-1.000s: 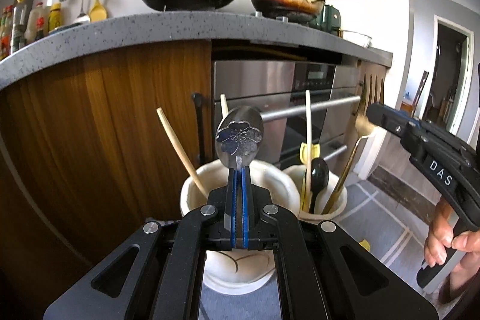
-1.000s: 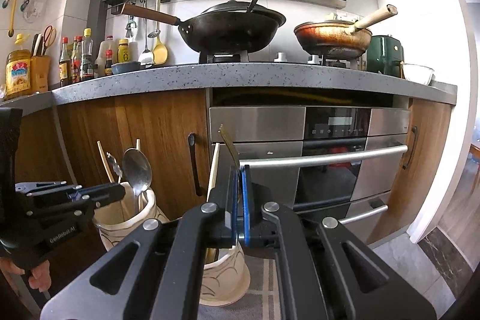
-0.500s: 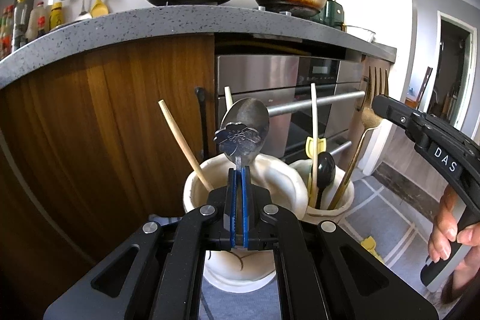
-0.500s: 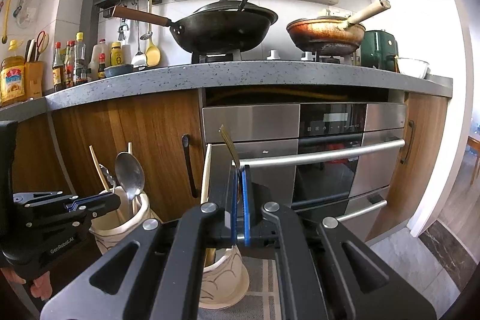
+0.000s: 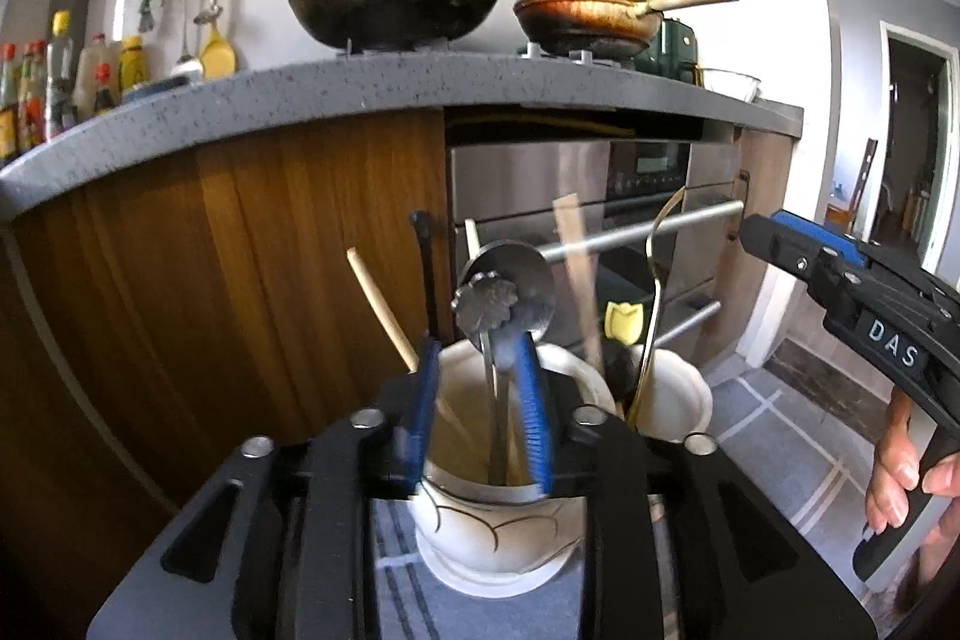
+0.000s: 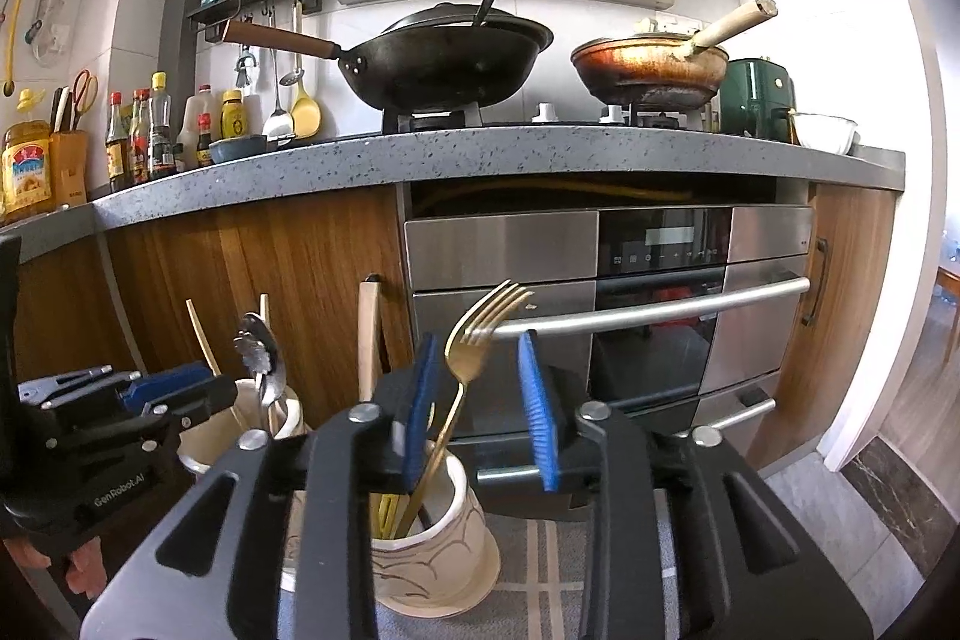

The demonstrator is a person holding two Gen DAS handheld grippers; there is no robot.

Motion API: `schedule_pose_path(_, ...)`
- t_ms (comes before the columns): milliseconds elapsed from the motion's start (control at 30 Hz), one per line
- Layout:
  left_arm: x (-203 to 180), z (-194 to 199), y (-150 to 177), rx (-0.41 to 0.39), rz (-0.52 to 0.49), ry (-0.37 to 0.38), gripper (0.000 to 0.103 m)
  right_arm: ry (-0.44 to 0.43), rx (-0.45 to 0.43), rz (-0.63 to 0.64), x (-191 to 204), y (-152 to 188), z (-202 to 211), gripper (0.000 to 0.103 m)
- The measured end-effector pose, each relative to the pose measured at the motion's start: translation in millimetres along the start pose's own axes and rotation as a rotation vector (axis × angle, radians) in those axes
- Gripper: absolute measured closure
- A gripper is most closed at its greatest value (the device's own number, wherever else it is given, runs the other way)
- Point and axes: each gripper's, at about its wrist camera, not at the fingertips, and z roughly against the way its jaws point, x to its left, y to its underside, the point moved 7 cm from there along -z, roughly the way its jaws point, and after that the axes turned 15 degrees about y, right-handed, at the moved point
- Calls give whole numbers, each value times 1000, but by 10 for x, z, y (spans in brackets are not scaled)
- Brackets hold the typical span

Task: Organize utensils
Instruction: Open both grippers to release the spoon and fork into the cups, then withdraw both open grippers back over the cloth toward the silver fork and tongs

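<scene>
In a kitchen, before a wood-fronted counter, a person works two handheld grippers over a pair of white ceramic holders on a grey mat. At left, the left gripper (image 5: 477,394), clamped on a silver spoon (image 5: 510,289) half a second ago, is now opening its jaws; the spoon stands between the blue pads, its handle down inside the left holder (image 5: 498,520), with the flower-shaped end of a second silver utensil at about nine o'clock of its bowl. Whether the right-hand pad touches the handle cannot be told. A wooden stick (image 5: 381,307) leans out of the same holder toward eleven o'clock.

At right, the right gripper (image 6: 483,400) has done likewise: its pads, pressed together on a gold fork (image 6: 474,334) a moment earlier, are parting, and the fork now leans against the left pad, tines up toward one o'clock, handle in the right holder (image 6: 432,556). Both pieces look delivered, so this pair seems sorted; a clean withdrawal comes next, and the leaning fork could be dragged if the pad catches it.

The left wrist view alone shows the person's hand (image 5: 906,478) on the right gripper's handle at four o'clock. The right wrist view alone shows the fork's tines face on and the bottles (image 6: 138,130) along the counter.
</scene>
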Motion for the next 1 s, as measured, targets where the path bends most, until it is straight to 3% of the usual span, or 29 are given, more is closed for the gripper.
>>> schedule_pose_path(67,-20,83,-31,-15,-14,-30,53,-1,7,4,-16,-4,38,60)
schedule_pose_path(133,-60,191,-47,-25,-32,-63,49,-5,15,4,-66,-11,116,55)
schedule_pose_path(300,-159,422,-12,-24,-47,-108,28,-7,57,-17,-233,11,284,32)
schedule_pose_path(500,-276,658,78,-7,-42,-120,17,3,100,-31,-393,166,486,16)
schedule_pose_path(767,-406,721,374,11,-12,-120,9,19,183,-38,-503,626,490,6)
schedule_pose_path(1000,-455,441,783,116,16,-134,7,63,306,-16,-615,1047,215,6)
